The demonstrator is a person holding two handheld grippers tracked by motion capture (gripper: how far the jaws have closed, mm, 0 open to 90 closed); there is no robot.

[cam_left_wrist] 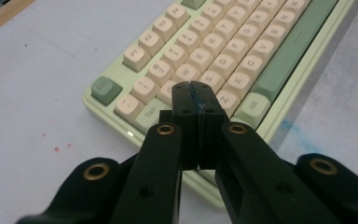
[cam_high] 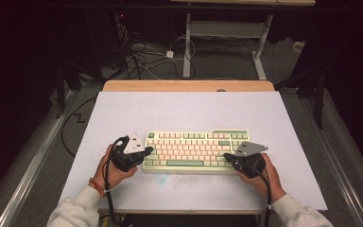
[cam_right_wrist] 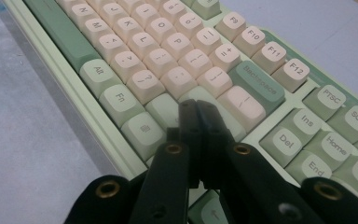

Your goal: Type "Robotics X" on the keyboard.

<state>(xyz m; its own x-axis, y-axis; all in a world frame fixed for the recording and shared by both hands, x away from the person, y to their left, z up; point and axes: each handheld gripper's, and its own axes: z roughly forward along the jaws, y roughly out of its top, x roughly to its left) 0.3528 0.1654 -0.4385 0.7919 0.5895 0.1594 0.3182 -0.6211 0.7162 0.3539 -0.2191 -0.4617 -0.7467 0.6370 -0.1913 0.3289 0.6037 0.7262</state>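
I am looking down at a pale blue worktop laid over a wooden table whose far edge is showing bare. The keyboard is lying on it toward the near edge, roughly midway between the left and right edges, a mint-green case with cream and green keycaps. Its long axis is running parallel to the near edge, and the spacebar row is facing me, the function row pointing to the far edge.

I am holding the left gripper at the keyboard's left end; in the left gripper view its jaws are pressed flat together with nothing between them, the tips hanging over the keys beside Tab and the letter rows. Whether they are touching a keycap I cannot tell.

I am holding the right gripper at the right end, jaws likewise closed on nothing, tips sitting over the green keys near Enter and Backspace.

As I judge it, the work is key pressing with closed tongs used as fingers. Both tools are in position over the keys; no keycap is looking visibly pushed down, so I am treating the pressing as what is left.
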